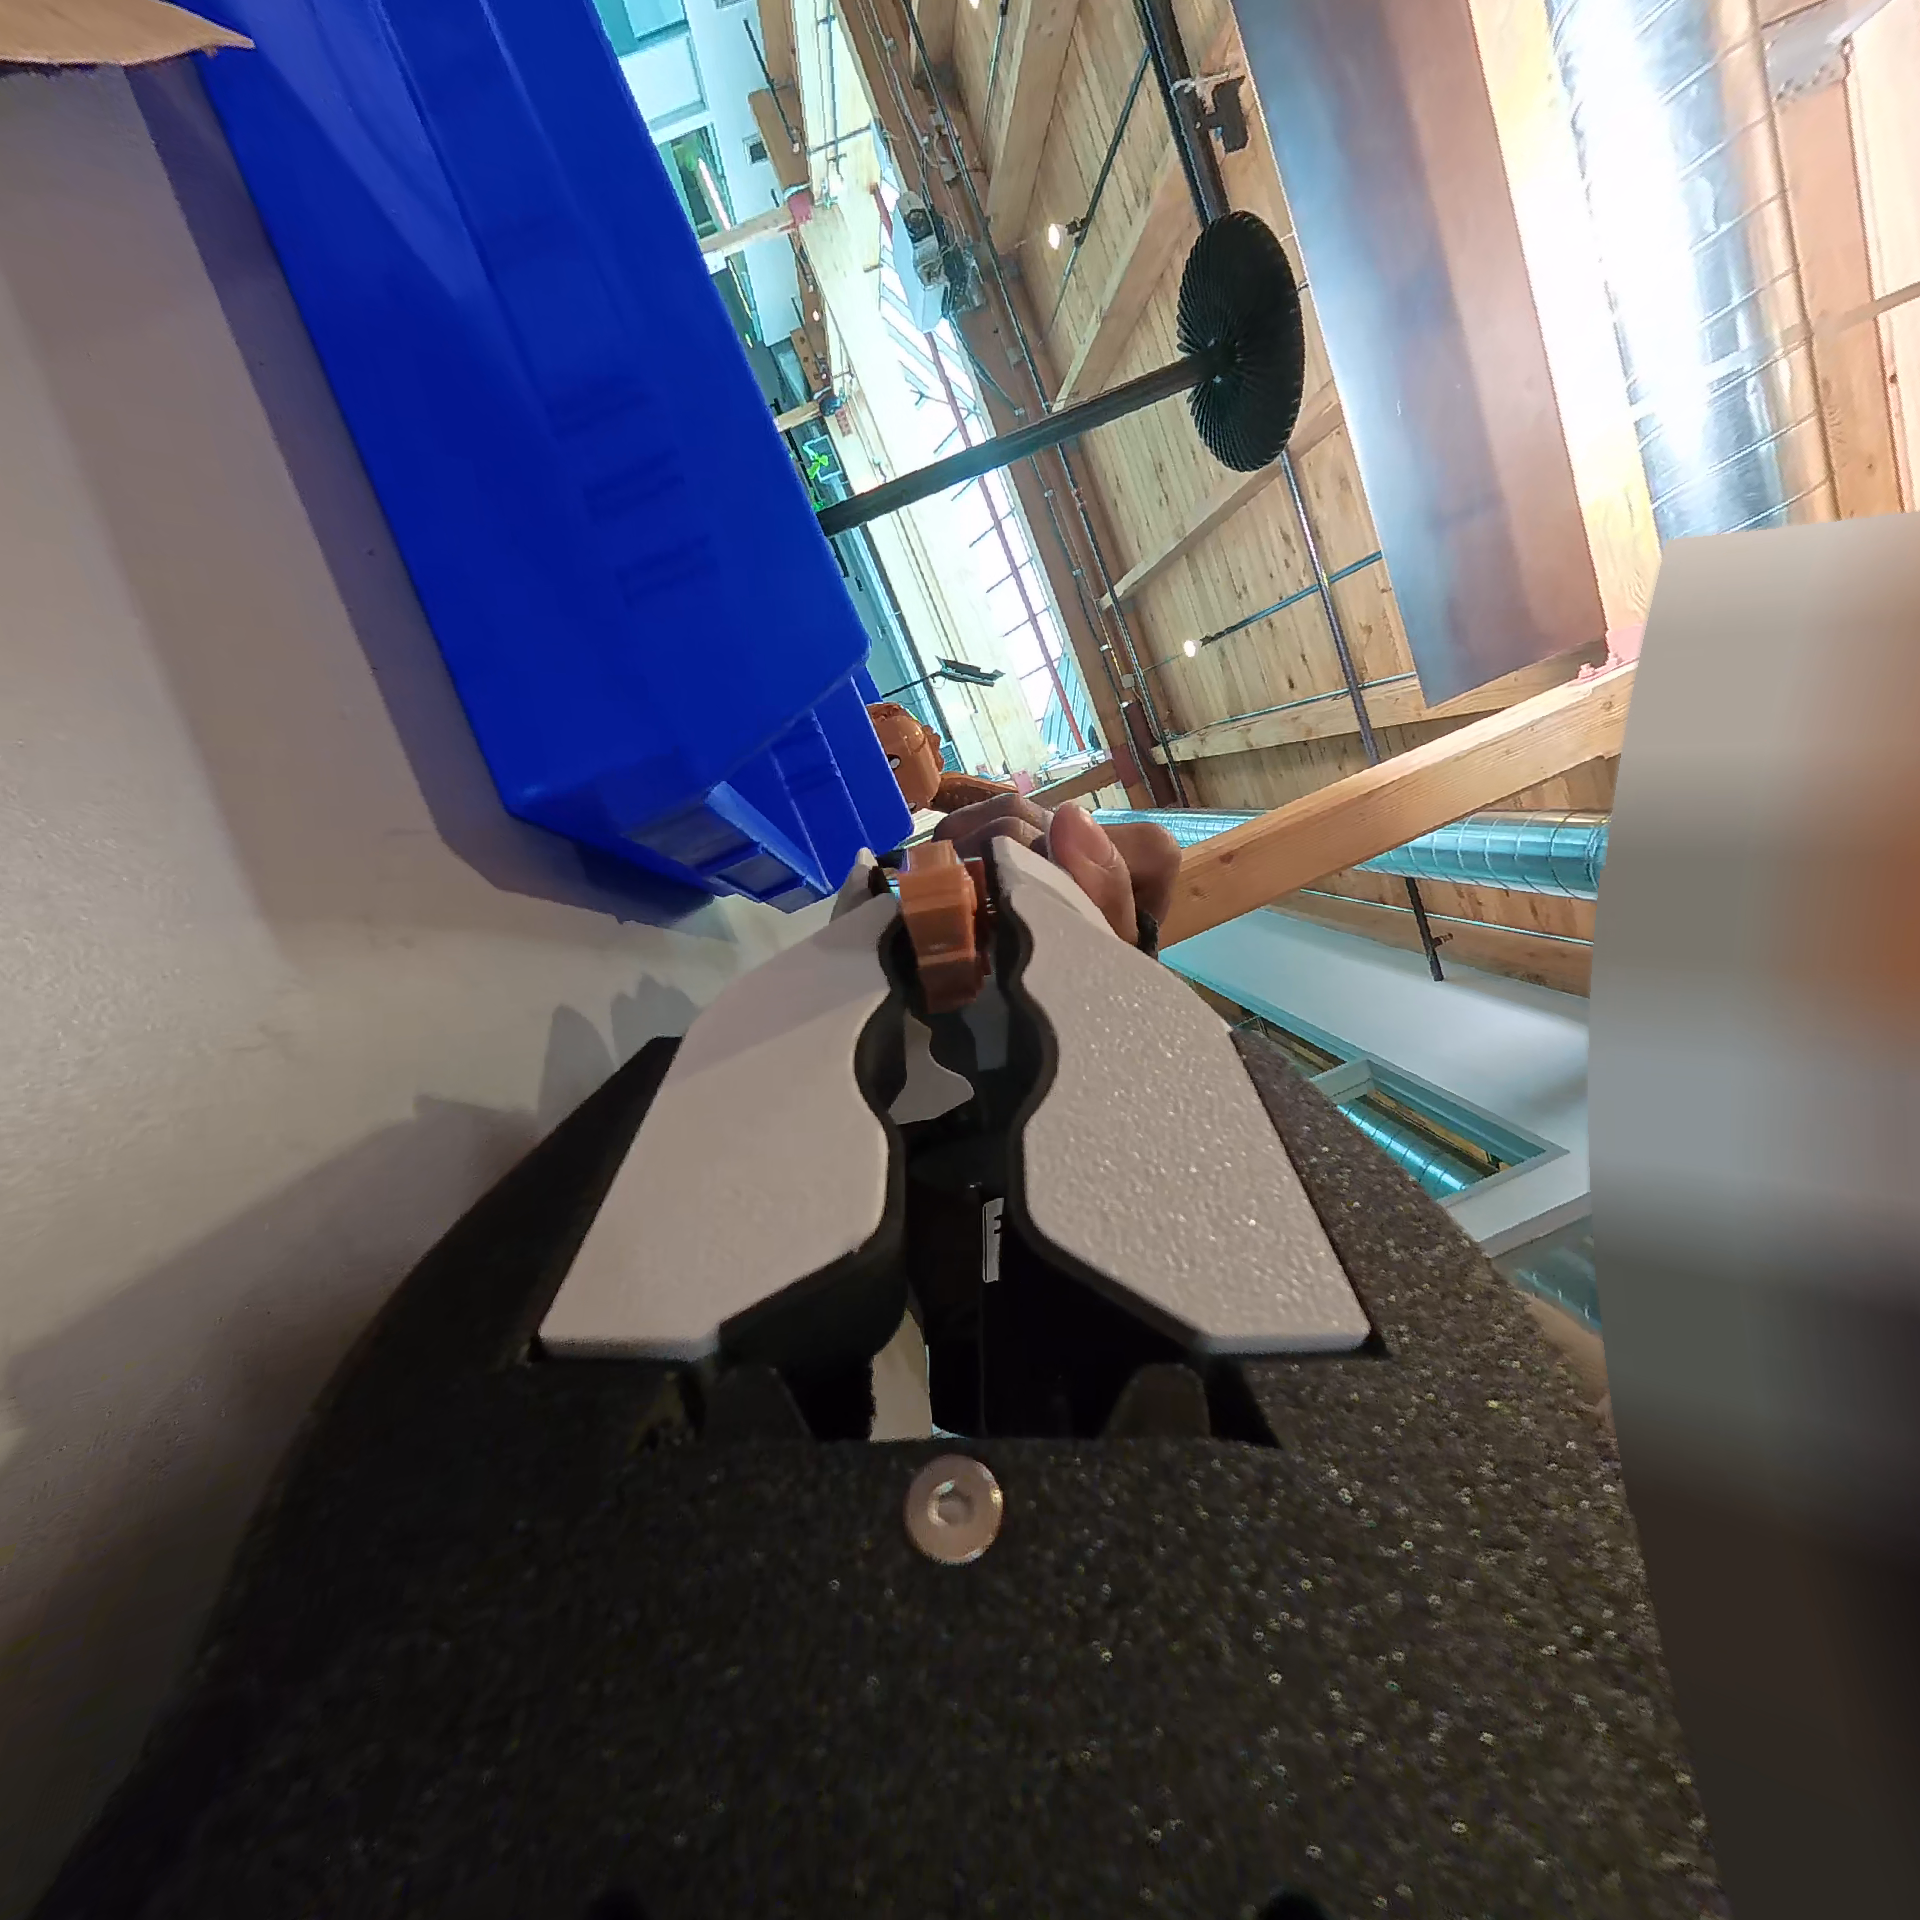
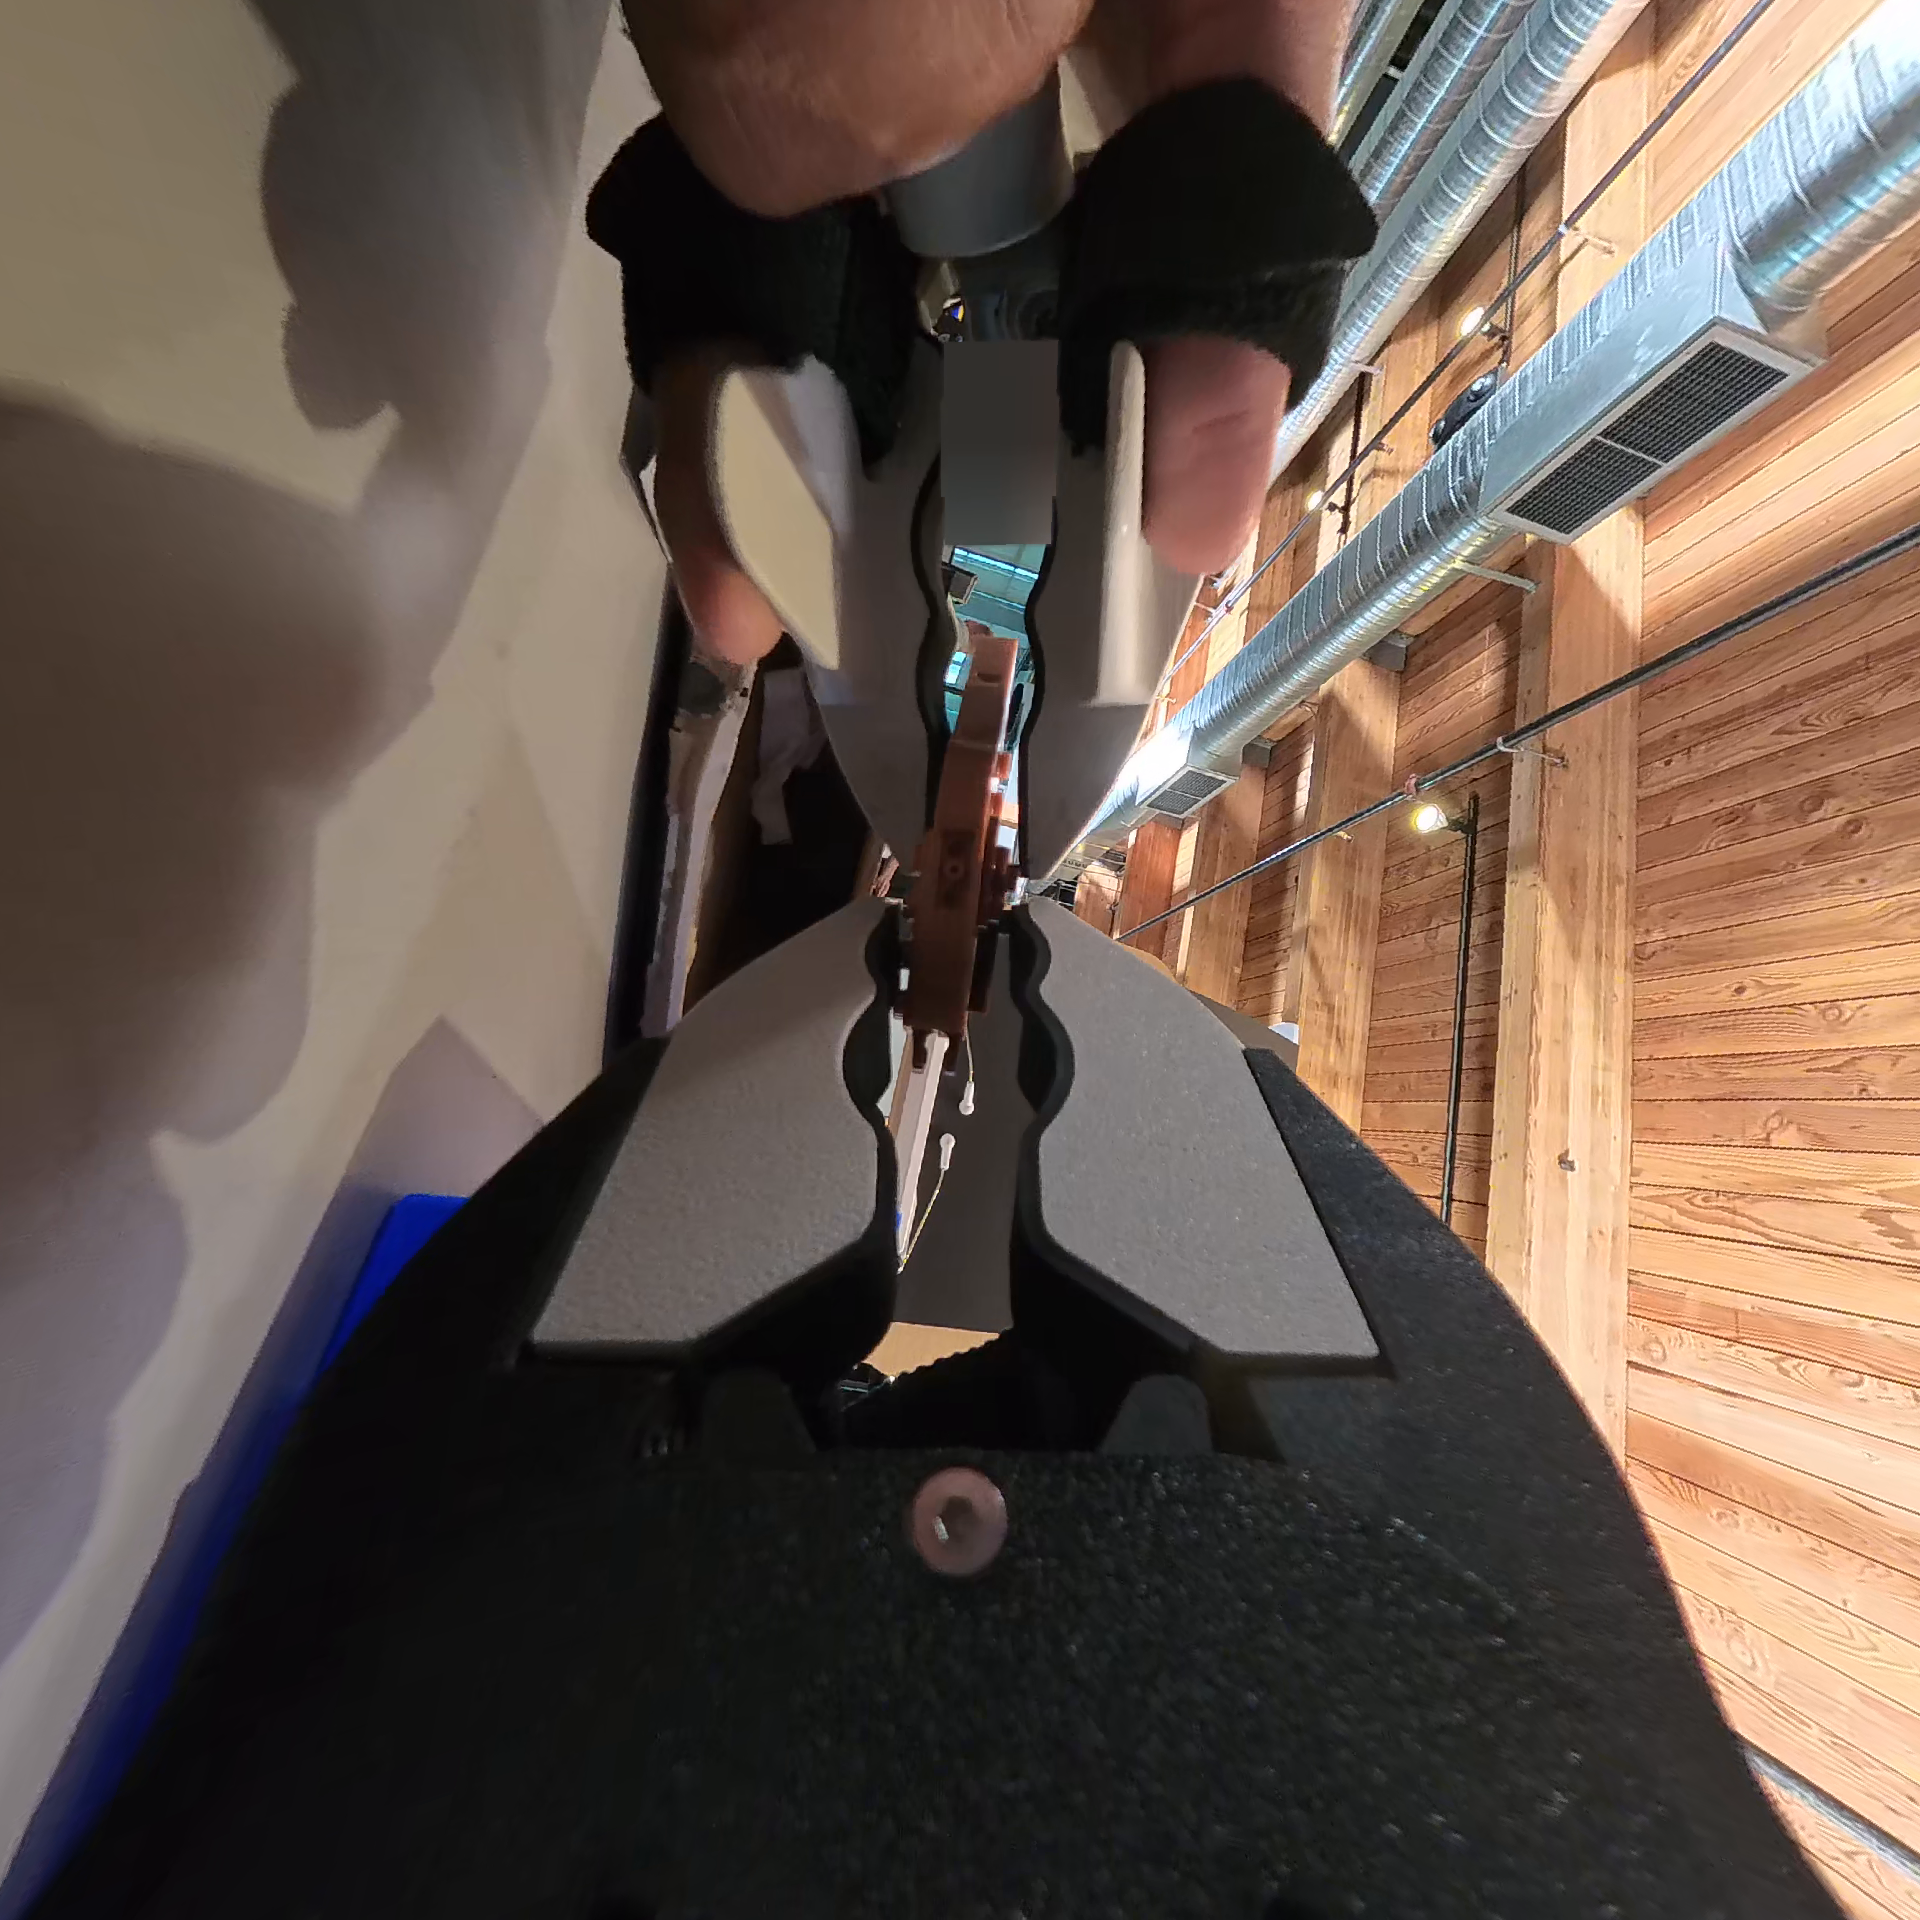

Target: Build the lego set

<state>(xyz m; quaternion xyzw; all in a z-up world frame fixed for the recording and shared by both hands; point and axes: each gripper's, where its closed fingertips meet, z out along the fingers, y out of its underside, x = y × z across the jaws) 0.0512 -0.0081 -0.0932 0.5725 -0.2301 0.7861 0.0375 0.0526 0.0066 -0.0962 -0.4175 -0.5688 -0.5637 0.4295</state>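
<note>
I see a big room with wood walls (image 2: 1714, 935) and shiny pipes (image 2: 1403, 582). A blue bin (image 1: 540, 436) sits on the white counter (image 1: 156, 727). My left tool (image 1: 940, 894) and right tool (image 2: 951, 920) both pinch one small brown toy piece (image 2: 951, 883), held up between them.

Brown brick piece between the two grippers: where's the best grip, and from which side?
Grip the brown piece across its thin flat faces, coming in end-on along its length. It is a narrow, elongated slab, so each end fits a narrow jaw gap; the right gripper and left gripper each appear to clamp one end this way.
</note>
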